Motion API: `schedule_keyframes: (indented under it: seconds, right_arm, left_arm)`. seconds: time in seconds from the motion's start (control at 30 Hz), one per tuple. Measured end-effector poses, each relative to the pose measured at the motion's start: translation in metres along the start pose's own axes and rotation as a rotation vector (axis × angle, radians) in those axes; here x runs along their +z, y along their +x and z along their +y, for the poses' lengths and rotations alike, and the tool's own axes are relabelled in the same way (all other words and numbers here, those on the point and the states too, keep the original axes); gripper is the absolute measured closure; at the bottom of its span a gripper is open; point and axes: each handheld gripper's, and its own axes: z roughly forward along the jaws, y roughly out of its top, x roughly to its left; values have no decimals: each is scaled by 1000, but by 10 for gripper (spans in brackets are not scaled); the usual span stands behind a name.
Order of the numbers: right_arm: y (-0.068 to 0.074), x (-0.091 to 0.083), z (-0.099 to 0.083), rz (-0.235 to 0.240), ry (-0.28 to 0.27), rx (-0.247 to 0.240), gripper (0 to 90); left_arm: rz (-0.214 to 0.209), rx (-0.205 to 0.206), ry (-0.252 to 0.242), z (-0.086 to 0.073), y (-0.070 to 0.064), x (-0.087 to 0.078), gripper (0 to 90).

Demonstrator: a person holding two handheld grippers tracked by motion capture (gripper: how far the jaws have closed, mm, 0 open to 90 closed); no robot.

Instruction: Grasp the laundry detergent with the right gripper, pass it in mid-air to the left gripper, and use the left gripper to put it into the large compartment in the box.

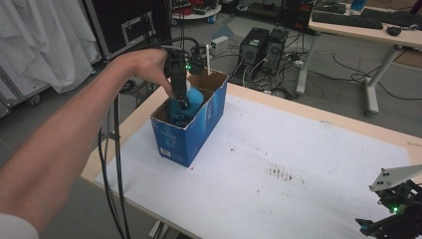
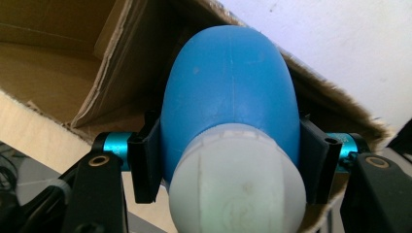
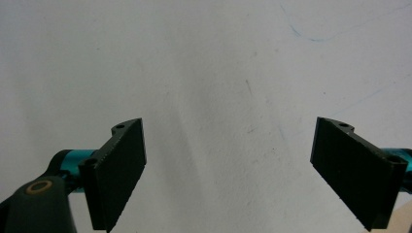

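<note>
A: Inside the blue cardboard box, a blue bottle with a white cap is clamped at the neck by the left gripper, jaws pressed on both sides.

B: A snag on the torn flap could be risked if it's lifted askew. Other contents, possibly none, can't be made out.

A: The right gripper is held wide open, empty, over the white table cover.
</note>
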Motion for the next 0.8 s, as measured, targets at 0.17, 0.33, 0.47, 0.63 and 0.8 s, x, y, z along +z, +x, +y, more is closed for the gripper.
schedule_keyframes:
  seconds: [0.17, 0.33, 0.47, 0.63, 0.8]
  right_arm:
    - [1, 2, -1, -1, 9, -3, 124]
    - [2, 4, 0, -2, 14, -5, 124]
    - [2, 4, 0, -5, 14, -6, 124]
    - [2, 5, -1, -2, 19, -6, 124]
    - [2, 7, -1, -3, 22, -5, 124]
  left_arm:
    - [-15, 44, -7, -4, 1, 11, 382]
    - [-20, 95, -8, -6, 1, 20, 382]
    - [-2, 136, -9, -8, 0, 26, 381]
    - [-7, 137, -18, -8, 2, 28, 381]
    - [-9, 131, -6, -7, 3, 29, 380]
